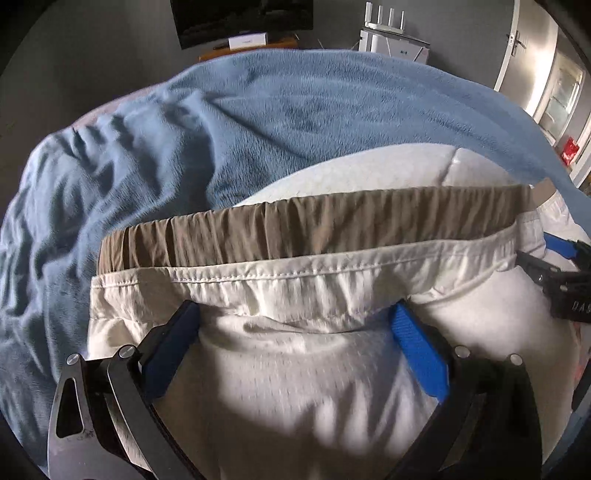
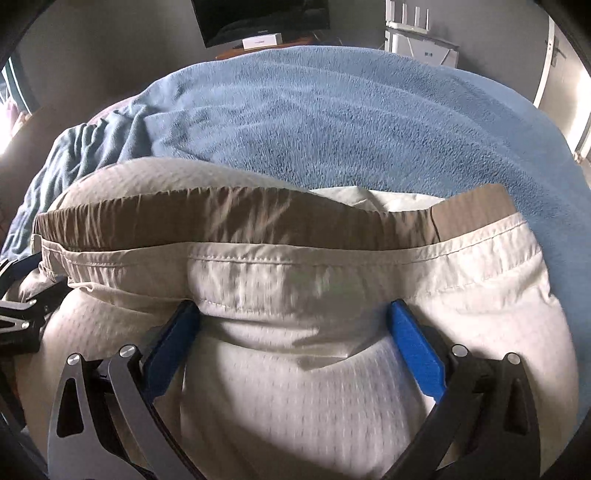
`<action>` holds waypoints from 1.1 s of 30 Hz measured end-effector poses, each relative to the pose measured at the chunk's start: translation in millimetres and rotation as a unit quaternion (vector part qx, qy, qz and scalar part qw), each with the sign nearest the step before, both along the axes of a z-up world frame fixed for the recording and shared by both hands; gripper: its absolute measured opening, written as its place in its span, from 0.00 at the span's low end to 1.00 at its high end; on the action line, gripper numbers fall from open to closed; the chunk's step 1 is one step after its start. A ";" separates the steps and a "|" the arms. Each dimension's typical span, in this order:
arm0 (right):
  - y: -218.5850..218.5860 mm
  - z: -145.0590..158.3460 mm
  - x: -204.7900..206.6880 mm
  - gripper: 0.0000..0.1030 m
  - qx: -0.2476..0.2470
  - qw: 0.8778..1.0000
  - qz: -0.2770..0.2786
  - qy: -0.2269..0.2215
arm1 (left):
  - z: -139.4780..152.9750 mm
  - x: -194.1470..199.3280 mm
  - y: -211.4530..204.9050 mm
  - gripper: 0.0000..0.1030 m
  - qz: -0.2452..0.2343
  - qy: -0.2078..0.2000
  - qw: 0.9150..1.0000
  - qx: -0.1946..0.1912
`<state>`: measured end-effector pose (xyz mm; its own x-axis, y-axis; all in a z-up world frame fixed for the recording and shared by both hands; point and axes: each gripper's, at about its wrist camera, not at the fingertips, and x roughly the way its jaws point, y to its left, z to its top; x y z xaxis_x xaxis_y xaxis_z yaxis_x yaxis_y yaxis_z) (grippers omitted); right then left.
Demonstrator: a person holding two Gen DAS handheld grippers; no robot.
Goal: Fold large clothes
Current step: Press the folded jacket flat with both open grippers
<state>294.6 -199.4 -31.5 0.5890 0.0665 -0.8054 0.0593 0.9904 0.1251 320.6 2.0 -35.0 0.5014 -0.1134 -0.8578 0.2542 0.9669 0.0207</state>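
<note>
Left claw (image 1: 295, 314): fingers are spread wide, with white fabric bunched between them; no clamping is seen.
Right claw (image 2: 295, 314): fingers are likewise held apart, with cloth lying in the gap and nothing pinched.
Garment (image 1: 295, 369): white mesh-lined shorts are draped directly under and ahead of both claws, inside-out lining facing up.
Waistband (image 1: 314, 229): a tan gathered band is stretched across just beyond the fingertips, past a stitched white hem.
Opposite claw: the right one is glimpsed at the far right edge of the left view, touching the garment's side.
Blanket (image 2: 332, 118): a blue fleece cover is spread beyond the waistband, rumpled to the left.
Background: a dark screen (image 2: 262, 18) and a white router (image 1: 384, 26) are noted far ahead against the wall.
</note>
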 end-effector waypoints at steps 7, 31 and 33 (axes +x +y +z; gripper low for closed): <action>-1.0 -11.3 -1.1 0.95 -0.009 1.000 0.000 0.001 | -14.5 -3.1 -3.1 0.95 0.003 -0.002 1.000 0.012; 1.5 -22.9 -15.8 0.95 -0.018 0.999 -0.006 -0.033 | -24.4 -18.2 -2.7 0.95 0.006 -0.033 0.999 0.006; 2.0 -23.2 -15.9 0.95 -0.019 0.999 -0.007 -0.034 | -24.2 -18.2 -2.9 0.95 0.006 -0.034 0.999 0.005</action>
